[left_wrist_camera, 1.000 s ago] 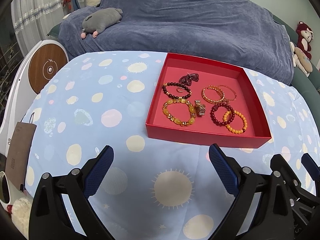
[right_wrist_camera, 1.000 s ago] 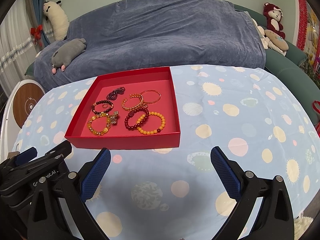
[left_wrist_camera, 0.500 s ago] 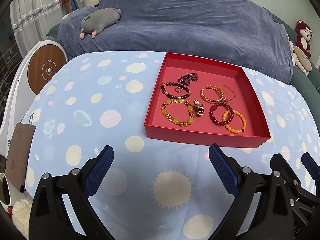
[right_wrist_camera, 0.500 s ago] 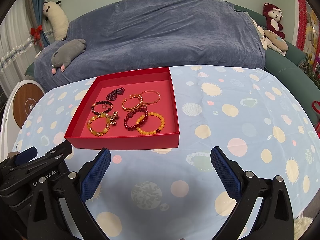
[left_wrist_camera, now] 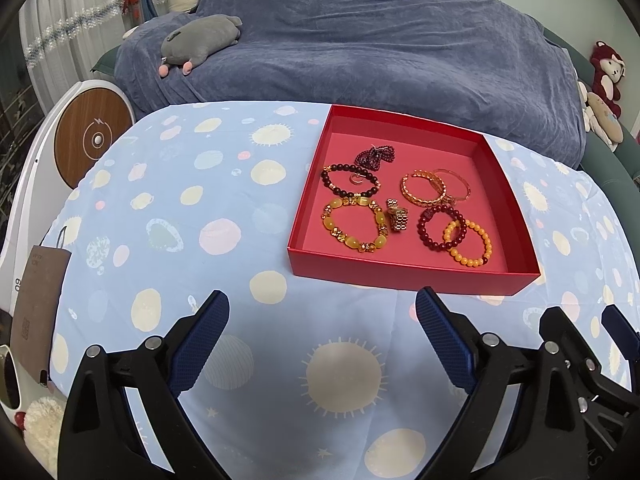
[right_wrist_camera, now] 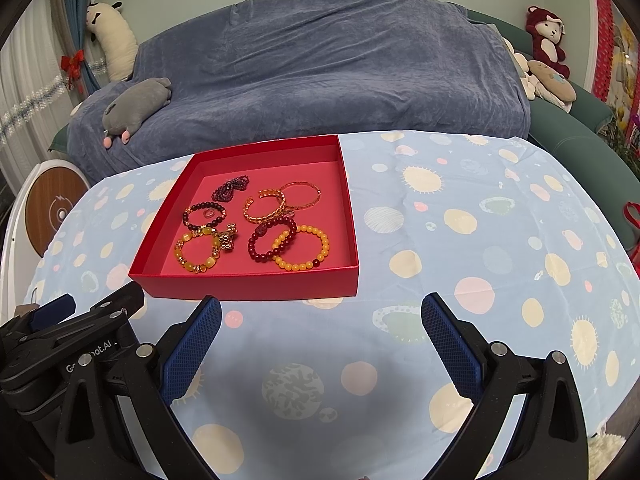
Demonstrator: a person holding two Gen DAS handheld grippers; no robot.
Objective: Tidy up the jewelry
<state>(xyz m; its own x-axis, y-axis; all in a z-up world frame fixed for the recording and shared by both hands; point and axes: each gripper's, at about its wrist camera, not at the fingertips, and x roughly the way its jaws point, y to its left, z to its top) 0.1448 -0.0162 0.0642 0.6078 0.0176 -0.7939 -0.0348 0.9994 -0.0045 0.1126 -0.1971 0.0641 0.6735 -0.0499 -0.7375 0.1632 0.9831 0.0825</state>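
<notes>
A shallow red box (left_wrist_camera: 400,274) (right_wrist_camera: 248,286) sits on the dotted blue tablecloth. It holds several pieces: a yellow bead bracelet (left_wrist_camera: 354,228) (right_wrist_camera: 197,251), a dark bead bracelet (left_wrist_camera: 350,181), a gold ring (left_wrist_camera: 397,219) (right_wrist_camera: 227,237), gold bangles (left_wrist_camera: 436,190) (right_wrist_camera: 280,202), a dark red bracelet (left_wrist_camera: 440,226) (right_wrist_camera: 270,238), an orange bracelet (left_wrist_camera: 469,243) (right_wrist_camera: 301,248) and a dark red beaded bundle (left_wrist_camera: 375,157). My left gripper (left_wrist_camera: 322,312) is open and empty just before the box. My right gripper (right_wrist_camera: 320,314) is open and empty beside it.
A sofa under a blue-grey cover (left_wrist_camera: 380,36) stands behind the table, with a grey plush toy (left_wrist_camera: 200,42) on it. A white and wood round device (left_wrist_camera: 90,140) stands at the left. A brown paper tag (left_wrist_camera: 36,304) lies at the table's left edge.
Both grippers stay open. The left wrist view has shifted slightly, so the box sits a little lower and closer. Nothing in the box has moved.
</notes>
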